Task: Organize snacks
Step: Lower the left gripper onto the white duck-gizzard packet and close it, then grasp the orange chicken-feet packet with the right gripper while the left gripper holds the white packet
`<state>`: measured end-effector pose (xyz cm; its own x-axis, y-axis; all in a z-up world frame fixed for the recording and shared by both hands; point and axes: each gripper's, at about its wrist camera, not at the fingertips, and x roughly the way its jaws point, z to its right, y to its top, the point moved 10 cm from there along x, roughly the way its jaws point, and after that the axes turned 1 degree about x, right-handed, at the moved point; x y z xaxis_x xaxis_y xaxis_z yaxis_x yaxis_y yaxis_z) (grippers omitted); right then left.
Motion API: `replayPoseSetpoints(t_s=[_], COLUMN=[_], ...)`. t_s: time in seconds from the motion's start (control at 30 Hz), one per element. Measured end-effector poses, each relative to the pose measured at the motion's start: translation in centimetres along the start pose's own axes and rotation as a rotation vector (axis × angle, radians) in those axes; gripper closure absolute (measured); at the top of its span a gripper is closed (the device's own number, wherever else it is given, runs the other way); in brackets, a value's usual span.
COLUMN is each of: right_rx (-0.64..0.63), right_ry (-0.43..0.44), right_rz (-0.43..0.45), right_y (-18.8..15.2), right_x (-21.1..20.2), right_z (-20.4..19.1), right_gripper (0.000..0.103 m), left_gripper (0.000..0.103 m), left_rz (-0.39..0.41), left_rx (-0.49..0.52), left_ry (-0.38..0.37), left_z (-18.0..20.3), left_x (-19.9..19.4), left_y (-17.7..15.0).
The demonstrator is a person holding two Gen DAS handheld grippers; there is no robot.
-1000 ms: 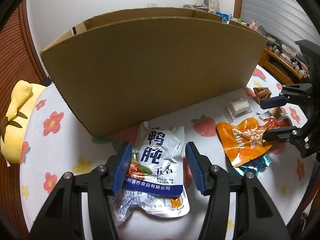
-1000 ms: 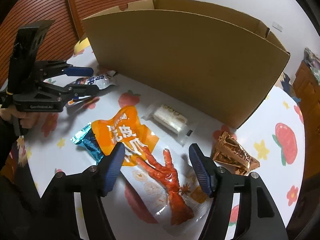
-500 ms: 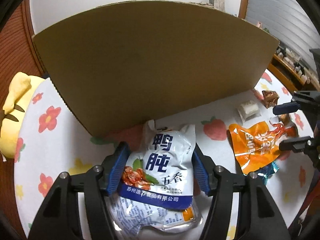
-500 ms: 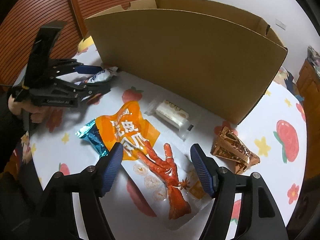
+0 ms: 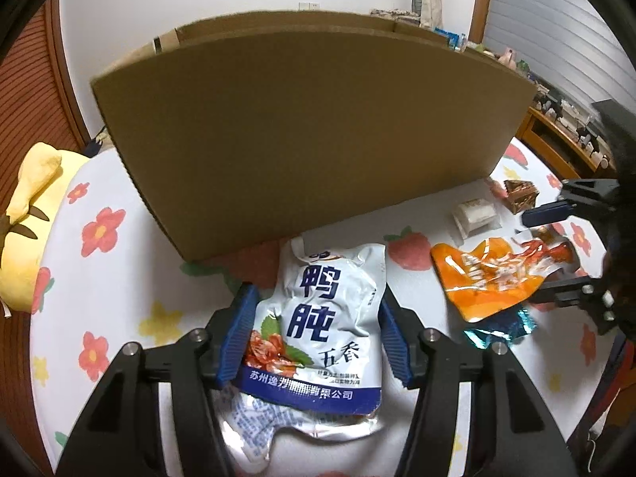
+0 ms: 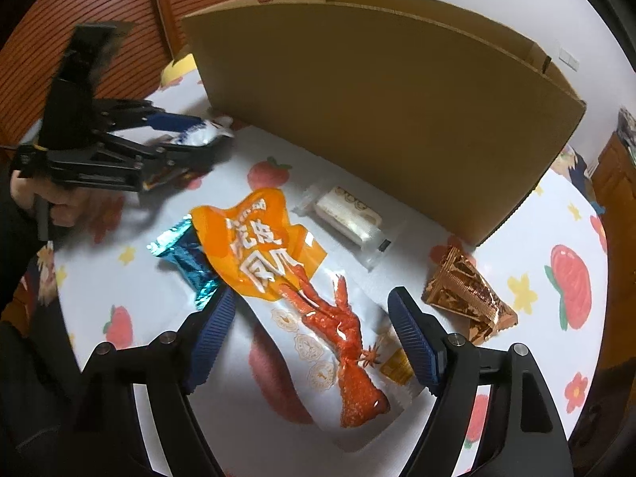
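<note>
My left gripper (image 5: pixel 314 338) is shut on a white and blue snack pouch (image 5: pixel 322 318) and holds it just above the table in front of the cardboard box (image 5: pixel 310 135). The same gripper and pouch show at the left of the right wrist view (image 6: pixel 198 135). My right gripper (image 6: pixel 314 342) is open, its fingers on either side of an orange chicken-feet packet (image 6: pixel 294 278) that lies flat on the table. A blue foil packet (image 6: pixel 187 258) lies partly under the orange one.
A clear-wrapped white cake (image 6: pixel 346 218) and a gold foil packet (image 6: pixel 465 294) lie before the box (image 6: pixel 377 95). The table has a floral cloth (image 6: pixel 516 286). A yellow plush toy (image 5: pixel 28 214) sits at the left edge.
My left gripper has shut on the white pouch and lifted it slightly toward the box. My right gripper has moved forward over the orange packet, still open.
</note>
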<state>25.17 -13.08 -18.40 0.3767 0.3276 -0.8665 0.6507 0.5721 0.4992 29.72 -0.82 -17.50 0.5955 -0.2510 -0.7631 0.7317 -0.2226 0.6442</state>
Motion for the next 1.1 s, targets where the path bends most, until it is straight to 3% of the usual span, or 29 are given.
replayPoseSetpoints(t_s=[0.3,0.4,0.47,0.53,1.1], right_rx=[-0.023,-0.051,-0.052,-0.055,-0.047], right_ry=[-0.001,-0.028,-0.016,-0.032,-0.123], right_rz=[-0.008,-0.004,-0.003,-0.005,0.053], right_y=[0.6,0.5,0.3,0.1,-0.8], right_x=[1.4,1.5,1.2,0.9,-0.8], right_z=[0.1,-0.2,-0.8,-1.1,-2.8], right_gripper=[0.022,0.034,0.053,0.059,0.069], left_gripper=[0.045,0.045,0.045,0.045,0.045], left_rz=[0.055,0.069,0.077,0.083,0.132], left_rx=[0.019,0.026,0.027,0.024,0.030], left_ry=[-0.020,-0.020,-0.015,-0.015,0.001], left_z=[0.6,0.5,0.7,0.8,1.7], left_x=[-3.1,-4.0,-4.7,-5.1,-8.1], left_y=[-0.3,-0.5,-0.4,-0.1,0.0])
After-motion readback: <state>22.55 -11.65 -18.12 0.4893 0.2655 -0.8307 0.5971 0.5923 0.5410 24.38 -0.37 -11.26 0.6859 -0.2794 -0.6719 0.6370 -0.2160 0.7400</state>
